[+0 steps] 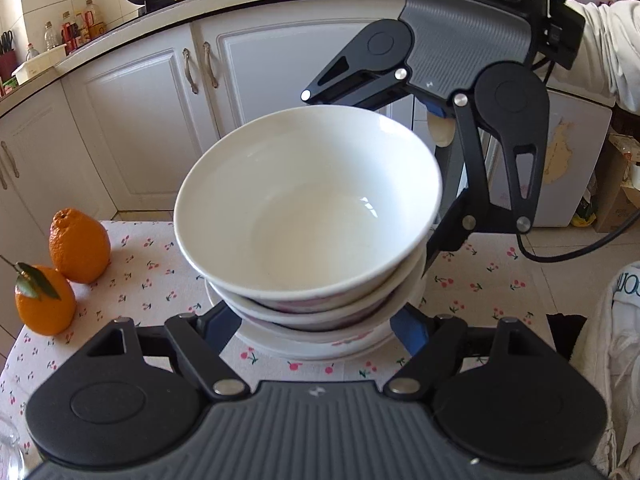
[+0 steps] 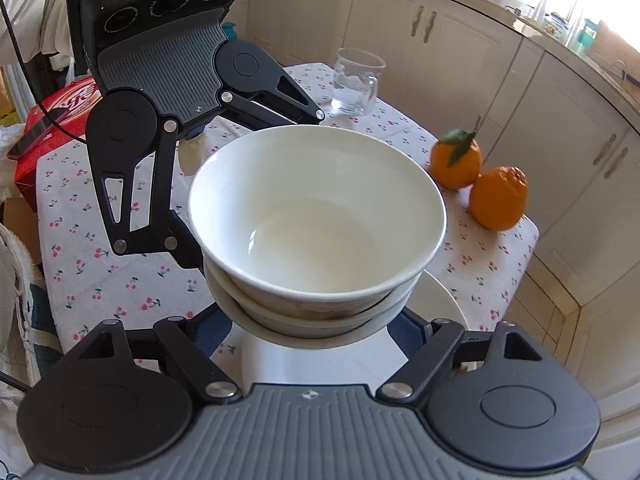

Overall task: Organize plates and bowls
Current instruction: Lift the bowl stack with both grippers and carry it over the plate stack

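Note:
A stack of white bowls (image 1: pixel 308 204) sits over a white plate (image 1: pixel 316 350) on the cherry-print tablecloth (image 1: pixel 152 276). In the right wrist view the stack of bowls (image 2: pixel 316 216) hovers or rests above the plate (image 2: pixel 436 300). My left gripper (image 1: pixel 316 328) reaches under the stack from one side, its blue fingers (image 1: pixel 408 332) wide apart around the bowls. My right gripper (image 2: pixel 312 332) does the same from the opposite side, fingers (image 2: pixel 208 332) spread around the lower bowl. Each gripper shows in the other's view, the right one (image 1: pixel 432 248) and the left one (image 2: pixel 188 248). The fingertips are hidden under the bowls.
Two oranges (image 1: pixel 60 272) stand near the table edge, also in the right wrist view (image 2: pixel 480 176). A glass mug (image 2: pixel 356 82) stands at the far side of the table. A red box (image 2: pixel 44 132) with a phone sits at the table's left. White kitchen cabinets (image 1: pixel 160 120) surround it.

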The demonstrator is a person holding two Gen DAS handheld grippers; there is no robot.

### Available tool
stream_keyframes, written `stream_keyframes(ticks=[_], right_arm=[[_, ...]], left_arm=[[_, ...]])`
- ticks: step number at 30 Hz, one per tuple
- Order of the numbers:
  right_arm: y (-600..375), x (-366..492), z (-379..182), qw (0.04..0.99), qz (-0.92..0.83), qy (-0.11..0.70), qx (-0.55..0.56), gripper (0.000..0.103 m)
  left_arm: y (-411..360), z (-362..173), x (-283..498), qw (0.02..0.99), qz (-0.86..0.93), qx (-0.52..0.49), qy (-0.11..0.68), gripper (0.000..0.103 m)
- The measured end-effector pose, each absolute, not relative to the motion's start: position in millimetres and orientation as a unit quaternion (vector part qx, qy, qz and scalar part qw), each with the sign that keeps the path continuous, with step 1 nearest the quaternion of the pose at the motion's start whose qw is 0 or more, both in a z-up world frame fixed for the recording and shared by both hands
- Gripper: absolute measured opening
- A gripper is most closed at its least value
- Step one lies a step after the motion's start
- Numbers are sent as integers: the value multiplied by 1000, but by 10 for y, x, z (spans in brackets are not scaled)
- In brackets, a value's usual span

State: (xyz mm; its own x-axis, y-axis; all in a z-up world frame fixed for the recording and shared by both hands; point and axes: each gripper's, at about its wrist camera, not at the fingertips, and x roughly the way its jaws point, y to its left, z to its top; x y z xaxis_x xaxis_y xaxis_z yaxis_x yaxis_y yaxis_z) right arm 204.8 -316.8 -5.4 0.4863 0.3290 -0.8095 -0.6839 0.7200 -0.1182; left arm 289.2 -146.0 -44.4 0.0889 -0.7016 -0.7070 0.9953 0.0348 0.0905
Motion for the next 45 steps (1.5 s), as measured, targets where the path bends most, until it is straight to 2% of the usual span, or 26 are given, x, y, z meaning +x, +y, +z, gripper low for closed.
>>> stream_keyframes(ticks=[13, 34, 36, 37, 40, 41, 45], right_arm=[[-3594, 2117, -310, 843, 266, 431, -183, 88], [-3667, 2167, -428, 844, 258, 440, -166, 88], [-3667, 2167, -440, 844, 254, 443, -162, 88], [-3666, 2165, -449, 844, 251, 445, -161, 88], [-3639, 2129, -459, 846, 244, 442, -170, 94], [-3624, 2111, -449, 848, 240, 439, -174, 101], [-3557, 2020, -353, 858, 223, 426, -179, 103]], left_arm=[[-1805, -661, 3007, 657, -641, 303, 255, 80], [-1849, -695, 2969, 663, -631, 311, 255, 81], [-1833, -691, 2948, 667, -628, 310, 253, 83], [-1818, -677, 2942, 672, -626, 306, 250, 88], [-1766, -633, 2924, 686, -616, 297, 250, 94], [-1745, -620, 2910, 692, -608, 296, 250, 94], [-1619, -542, 2788, 722, -574, 302, 239, 94]])
